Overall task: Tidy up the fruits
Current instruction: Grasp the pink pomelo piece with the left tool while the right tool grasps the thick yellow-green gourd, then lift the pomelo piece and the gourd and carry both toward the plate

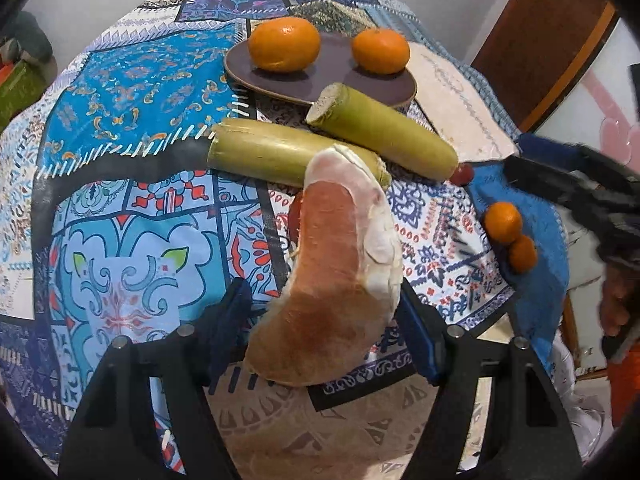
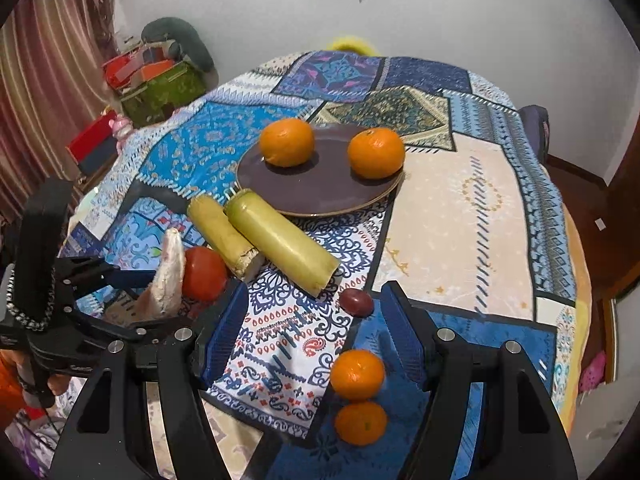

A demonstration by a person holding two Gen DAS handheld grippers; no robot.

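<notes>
My left gripper (image 1: 326, 300) is shut on a peeled pomelo wedge (image 1: 340, 272) and holds it above the cloth; the wedge also shows in the right wrist view (image 2: 168, 276). My right gripper (image 2: 316, 312) is open and empty, with two small mandarins (image 2: 357, 374) between its fingers, close below. A dark brown plate (image 2: 320, 188) carries two oranges (image 2: 286, 142) at the back. Two green sugarcane pieces (image 2: 280, 240) lie in front of the plate. A tomato (image 2: 204, 274) and a dark red grape (image 2: 356, 302) lie on the cloth.
The round table has a patterned patchwork cloth (image 2: 460, 216). A green box with clutter (image 2: 160, 88) and curtains stand at the far left. A wooden door (image 1: 540, 40) is at the right beyond the table edge.
</notes>
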